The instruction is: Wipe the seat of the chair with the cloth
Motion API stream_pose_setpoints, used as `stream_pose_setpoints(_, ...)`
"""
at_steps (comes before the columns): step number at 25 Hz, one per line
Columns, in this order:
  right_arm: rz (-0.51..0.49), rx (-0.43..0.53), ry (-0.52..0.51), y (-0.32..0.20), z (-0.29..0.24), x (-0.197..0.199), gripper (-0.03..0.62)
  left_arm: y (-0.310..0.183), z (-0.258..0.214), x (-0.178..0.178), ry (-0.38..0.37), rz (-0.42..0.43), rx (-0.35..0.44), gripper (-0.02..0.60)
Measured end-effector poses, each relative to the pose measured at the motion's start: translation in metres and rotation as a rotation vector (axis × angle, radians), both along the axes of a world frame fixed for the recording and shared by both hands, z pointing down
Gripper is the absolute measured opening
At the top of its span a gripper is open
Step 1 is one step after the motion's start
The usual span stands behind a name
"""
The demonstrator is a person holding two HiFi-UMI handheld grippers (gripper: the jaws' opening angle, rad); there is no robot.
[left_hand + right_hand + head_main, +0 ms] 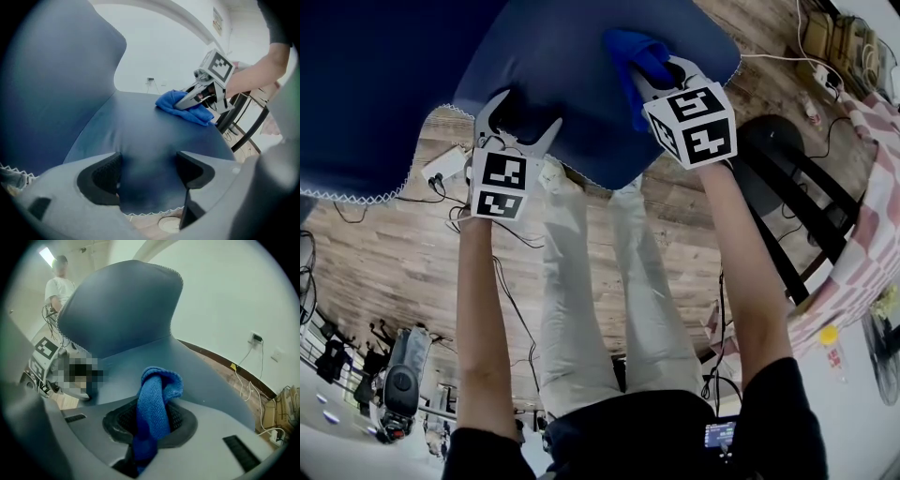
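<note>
The chair's dark blue seat [581, 84] fills the top of the head view, with its backrest [122, 305] rising behind it in the right gripper view. My right gripper [656, 73] is shut on a bunched blue cloth [633, 52], which rests on the right part of the seat. The cloth [157, 385] stands up between that gripper's [150, 420] pads. My left gripper [520, 117] is open over the seat's front edge, nothing between its jaws. From the left gripper [147, 173], the cloth [183, 105] and right gripper [206, 93] show across the seat [140, 131].
A black-framed chair [787, 187] and a table with a checked cloth [872, 216] stand to the right. Cables and a power strip [445, 164] lie on the wood floor under the seat's front. A person [58, 282] stands behind the backrest.
</note>
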State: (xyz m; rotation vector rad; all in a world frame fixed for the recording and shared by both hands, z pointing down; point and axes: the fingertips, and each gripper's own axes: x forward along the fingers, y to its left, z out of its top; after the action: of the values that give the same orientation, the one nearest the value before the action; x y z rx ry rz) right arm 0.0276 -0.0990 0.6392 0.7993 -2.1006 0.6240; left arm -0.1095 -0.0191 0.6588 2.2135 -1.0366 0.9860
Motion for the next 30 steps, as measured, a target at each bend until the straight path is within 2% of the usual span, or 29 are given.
stream_pose_setpoints(10, 0.088, 0.027, 0.062, -0.019, -0.001, 0.073, 0.058, 0.001, 0.0, 0.002, -0.001, 0.002, 0.002, 0.367)
stream_pose_setpoints(25, 0.127, 0.092, 0.169, -0.037, -0.003, 0.131, 0.058, 0.0, 0.001, 0.001, 0.003, 0.004, -0.001, 0.367)
stream_pose_setpoints(30, 0.168, 0.107, 0.193, -0.044, -0.004, 0.149, 0.059, 0.0, -0.001, 0.001, 0.003, 0.003, 0.003, 0.367)
